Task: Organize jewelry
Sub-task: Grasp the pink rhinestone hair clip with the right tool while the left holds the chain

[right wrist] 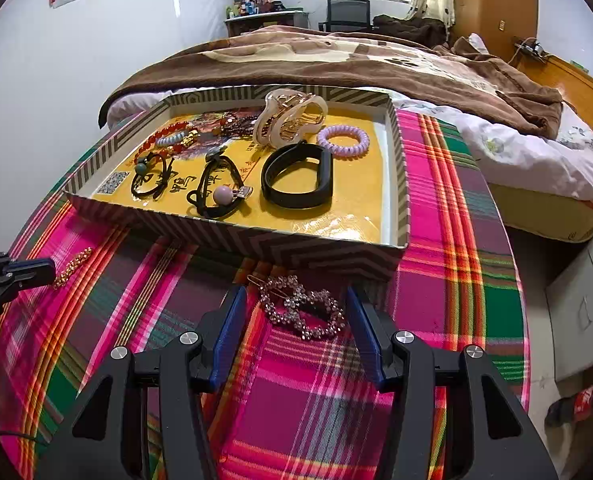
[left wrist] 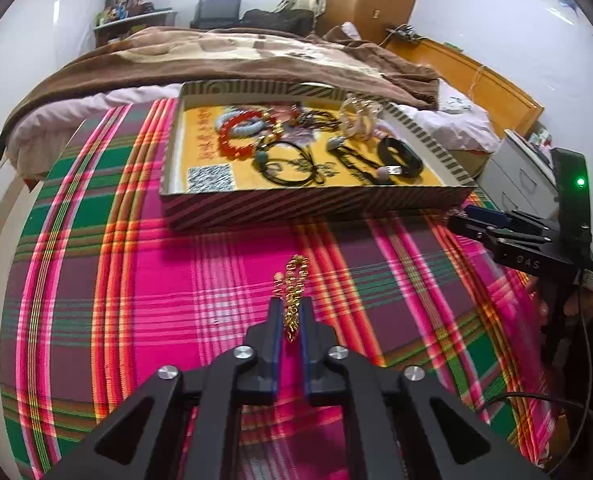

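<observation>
A gold chain (left wrist: 292,280) lies on the pink plaid cloth, its near end between the narrow jaws of my left gripper (left wrist: 292,302), which is shut on it. From the right wrist view the chain (right wrist: 72,266) trails out of the left gripper (right wrist: 48,270) across the cloth. My right gripper (right wrist: 295,291) stands open around a rhinestone hair clip (right wrist: 302,310) lying just in front of the striped box (right wrist: 296,248); neither pad touches the clip. The right gripper (left wrist: 466,218) also shows at the box's near right corner (left wrist: 456,196).
The box holds a red bead bracelet (left wrist: 236,136), black hair ties (right wrist: 216,188), a black band (right wrist: 298,180), a claw clip (right wrist: 288,118) and a purple spiral tie (right wrist: 343,141). A bed with a brown blanket (right wrist: 336,60) lies behind. Grey drawers (right wrist: 580,308) stand at the right.
</observation>
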`<move>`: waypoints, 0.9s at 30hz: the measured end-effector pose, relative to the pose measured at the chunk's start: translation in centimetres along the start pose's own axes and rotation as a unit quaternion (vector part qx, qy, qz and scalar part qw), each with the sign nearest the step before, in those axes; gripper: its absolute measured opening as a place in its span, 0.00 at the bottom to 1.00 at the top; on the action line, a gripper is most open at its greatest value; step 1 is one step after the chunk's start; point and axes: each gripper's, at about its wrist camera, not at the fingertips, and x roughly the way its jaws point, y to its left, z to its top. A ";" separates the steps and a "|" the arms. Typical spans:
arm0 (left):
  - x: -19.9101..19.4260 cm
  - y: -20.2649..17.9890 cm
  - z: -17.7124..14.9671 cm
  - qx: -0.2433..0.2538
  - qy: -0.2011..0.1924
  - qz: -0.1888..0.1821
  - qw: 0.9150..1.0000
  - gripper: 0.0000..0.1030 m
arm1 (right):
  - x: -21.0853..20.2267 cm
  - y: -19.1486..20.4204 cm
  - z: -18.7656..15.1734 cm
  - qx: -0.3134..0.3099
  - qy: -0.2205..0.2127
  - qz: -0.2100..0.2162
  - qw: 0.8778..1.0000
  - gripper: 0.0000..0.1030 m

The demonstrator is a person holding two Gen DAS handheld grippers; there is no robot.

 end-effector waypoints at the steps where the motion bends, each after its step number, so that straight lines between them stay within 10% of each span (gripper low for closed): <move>1: 0.2 0.1 0.1 0.000 0.003 0.004 1.000 0.26 | 0.1 0.0 0.0 -0.002 0.002 0.000 1.000 0.51; 4: 0.6 -0.2 0.1 0.005 0.006 -0.001 1.000 0.63 | 0.6 0.3 0.0 -0.013 0.012 0.002 1.000 0.51; 15: 2.8 -2.1 1.1 0.057 0.011 0.075 0.996 0.64 | 0.9 0.8 0.2 -0.011 0.014 -0.015 1.000 0.51; 21: 2.4 -2.2 1.1 0.058 0.006 0.075 0.995 0.11 | 0.7 1.2 0.1 -0.008 0.012 -0.014 1.000 0.45; 27: 1.9 -1.6 0.9 0.032 0.002 0.065 0.997 0.05 | 0.3 1.4 -0.3 0.001 0.007 -0.006 1.000 0.45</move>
